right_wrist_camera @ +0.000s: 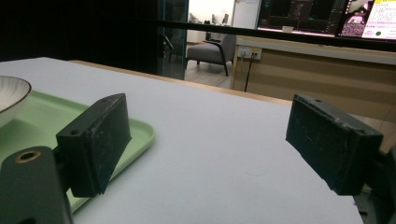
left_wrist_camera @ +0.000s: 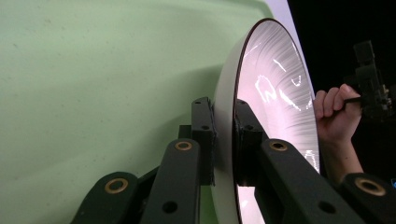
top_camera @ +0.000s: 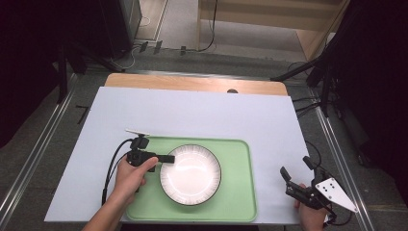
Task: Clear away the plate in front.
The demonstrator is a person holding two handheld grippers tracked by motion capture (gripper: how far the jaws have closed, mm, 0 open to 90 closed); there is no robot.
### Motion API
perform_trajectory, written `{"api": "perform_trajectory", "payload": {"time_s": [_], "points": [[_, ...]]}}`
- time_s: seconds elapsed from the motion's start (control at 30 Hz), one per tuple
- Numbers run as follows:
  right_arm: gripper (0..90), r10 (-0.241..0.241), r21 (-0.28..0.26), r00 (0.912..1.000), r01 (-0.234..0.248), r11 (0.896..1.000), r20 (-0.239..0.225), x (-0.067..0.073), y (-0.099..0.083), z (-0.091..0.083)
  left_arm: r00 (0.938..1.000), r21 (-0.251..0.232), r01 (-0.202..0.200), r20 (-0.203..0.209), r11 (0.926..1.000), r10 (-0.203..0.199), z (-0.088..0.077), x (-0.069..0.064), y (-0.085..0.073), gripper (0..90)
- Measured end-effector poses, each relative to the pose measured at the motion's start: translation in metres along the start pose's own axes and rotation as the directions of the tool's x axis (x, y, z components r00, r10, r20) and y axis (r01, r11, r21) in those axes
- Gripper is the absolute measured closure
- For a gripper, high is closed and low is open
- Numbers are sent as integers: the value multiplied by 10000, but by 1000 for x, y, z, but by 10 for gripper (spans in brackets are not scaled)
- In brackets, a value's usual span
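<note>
We have the left tool (top_camera: 166,158) pinching the rim of the plate (top_camera: 190,174), one jaw under the rim and one above it, as the left gripper view shows closely. The plate (left_wrist_camera: 275,93) sits on the green tray (top_camera: 238,192), a little left of the tray middle, and the tray lies on the counter (top_camera: 192,110) covered with a pale sheet. The right tool (top_camera: 296,179) waits well apart, off the tray at the right edge of the counter, with its jaws spread wide and holding nothing. We judge the step in hand is to lift or move the plate by its rim. To do it well we should keep the grip firm, because the glazed rim looks smooth and may slip, and raise the plate slowly and level. If it begins to tilt, the right tool can come to support the opposite rim
</note>
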State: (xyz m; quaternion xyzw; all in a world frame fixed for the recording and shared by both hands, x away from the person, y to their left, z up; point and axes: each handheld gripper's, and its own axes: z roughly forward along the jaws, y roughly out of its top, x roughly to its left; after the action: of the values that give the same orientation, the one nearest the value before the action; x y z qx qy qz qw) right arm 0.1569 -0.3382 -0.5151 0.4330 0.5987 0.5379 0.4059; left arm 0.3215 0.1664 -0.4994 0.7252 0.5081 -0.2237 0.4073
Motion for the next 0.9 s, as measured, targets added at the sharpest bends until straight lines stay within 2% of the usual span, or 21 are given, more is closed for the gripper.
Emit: {"api": "perform_trajectory", "payload": {"time_s": [0.07,0.33,0.63,0.8,0.9], "points": [[145,1,5,10000,-1,10000,5,0,0,0,10000,77,-61,-45,10000,61,2,0,-1,824],[145,3,8,10000,-3,10000,13,0,0,0,9999,125,102,113,9999,-104,5,3,-1,826],[145,-5,0,10000,5,10000,0,0,0,0,9996,170,156,-219,9997,-152,6,4,0,825],[145,0,-1,10000,0,10000,0,0,0,0,9995,148,98,-307,9998,-94,7,4,1,828],[145,6,4,10000,-6,10000,3,0,0,0,9988,152,14,-494,9999,-7,8,3,0,833]]}}
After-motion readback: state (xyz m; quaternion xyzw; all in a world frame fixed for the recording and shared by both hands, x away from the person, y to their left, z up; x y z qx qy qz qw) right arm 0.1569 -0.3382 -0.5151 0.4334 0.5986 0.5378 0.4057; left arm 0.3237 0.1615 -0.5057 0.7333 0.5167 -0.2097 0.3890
